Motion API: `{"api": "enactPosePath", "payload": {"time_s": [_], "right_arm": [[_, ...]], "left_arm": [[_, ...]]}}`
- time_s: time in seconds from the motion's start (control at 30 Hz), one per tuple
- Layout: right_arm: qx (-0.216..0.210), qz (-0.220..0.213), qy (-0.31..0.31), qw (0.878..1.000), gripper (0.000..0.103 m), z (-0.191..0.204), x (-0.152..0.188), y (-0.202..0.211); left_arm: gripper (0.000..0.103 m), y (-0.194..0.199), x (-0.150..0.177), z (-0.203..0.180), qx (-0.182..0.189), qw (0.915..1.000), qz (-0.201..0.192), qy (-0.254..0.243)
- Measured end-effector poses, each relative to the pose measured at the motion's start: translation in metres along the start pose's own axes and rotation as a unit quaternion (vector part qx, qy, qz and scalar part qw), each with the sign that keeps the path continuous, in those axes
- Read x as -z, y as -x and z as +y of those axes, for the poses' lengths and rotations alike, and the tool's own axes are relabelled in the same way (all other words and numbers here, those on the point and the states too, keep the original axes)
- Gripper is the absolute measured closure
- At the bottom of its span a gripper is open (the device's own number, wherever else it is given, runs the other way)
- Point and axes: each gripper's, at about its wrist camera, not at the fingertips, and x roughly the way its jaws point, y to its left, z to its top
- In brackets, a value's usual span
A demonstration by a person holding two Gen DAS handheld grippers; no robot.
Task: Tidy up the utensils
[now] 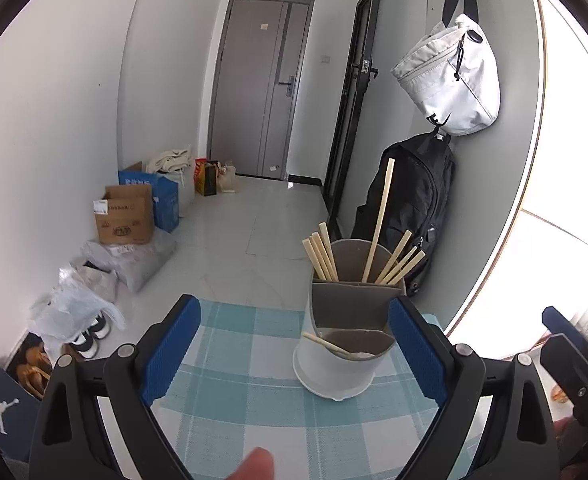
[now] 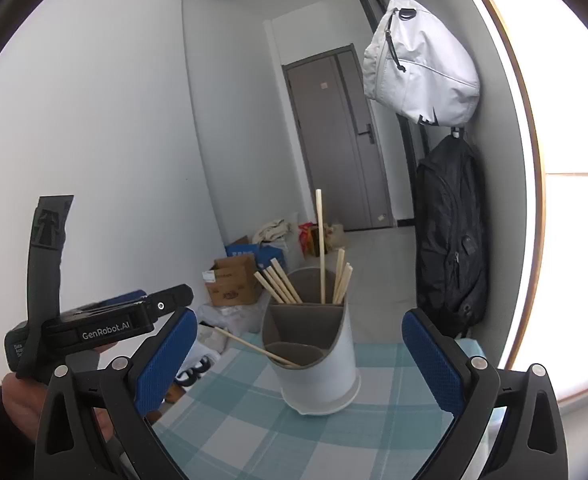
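Note:
A white utensil holder (image 1: pixel 336 368) (image 2: pixel 322 372) with grey inner compartments stands on the blue checked tablecloth (image 1: pixel 245 400) (image 2: pixel 261 420). Several wooden chopsticks (image 1: pixel 324 256) (image 2: pixel 279 286) lean in its two rear compartments, one taller stick (image 1: pixel 380 220) (image 2: pixel 321 248) rising above the rest. A pale spoon (image 1: pixel 340 347) (image 2: pixel 253 347) lies slanted in the low front compartment. My left gripper (image 1: pixel 294 356) is open, its blue pads (image 1: pixel 171 350) either side of the holder's near face. My right gripper (image 2: pixel 300 360) is open too, framing the holder without touching.
The table's far edge drops to a tiled floor with cardboard boxes (image 1: pixel 123 216), bags and shoes (image 1: pixel 89 340) at the left. A black backpack (image 1: pixel 410 208) and white bag (image 1: pixel 450 76) hang on the right wall. The left hand-held unit (image 2: pixel 93 324) shows beside the right gripper.

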Motion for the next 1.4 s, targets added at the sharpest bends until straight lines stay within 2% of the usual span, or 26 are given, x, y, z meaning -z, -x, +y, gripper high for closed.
{"api": "enactPosePath", "payload": {"time_s": [0.07, 0.33, 0.5, 0.73, 1.4], "right_arm": [[-0.001, -0.001, 0.002, 1.0, 0.0, 0.0011, 0.0006, -0.0003], [-0.004, 0.004, 0.004, 1.0, 0.0, 0.0033, 0.0038, -0.0042], [-0.006, 0.002, 0.01, 1.0, 0.0, 0.006, 0.0047, -0.0031], [-0.007, 0.003, 0.016, 1.0, 0.0, 0.0083, 0.0054, -0.0037], [-0.006, 0.004, 0.018, 1.0, 0.0, 0.0065, 0.0057, -0.0037]], "left_arm": [[0.011, 0.0017, -0.0005, -0.0003, -0.012, 0.9999, -0.006, -0.004], [0.011, 0.0018, -0.0017, 0.0047, -0.018, 0.9998, -0.009, 0.006], [0.011, -0.0003, -0.0008, 0.0058, -0.008, 0.9999, -0.001, 0.012], [0.011, -0.0003, 0.001, 0.0022, -0.01, 1.0, 0.001, 0.0], [0.011, -0.0055, 0.004, 0.0015, -0.001, 0.9998, 0.018, 0.005]]}}
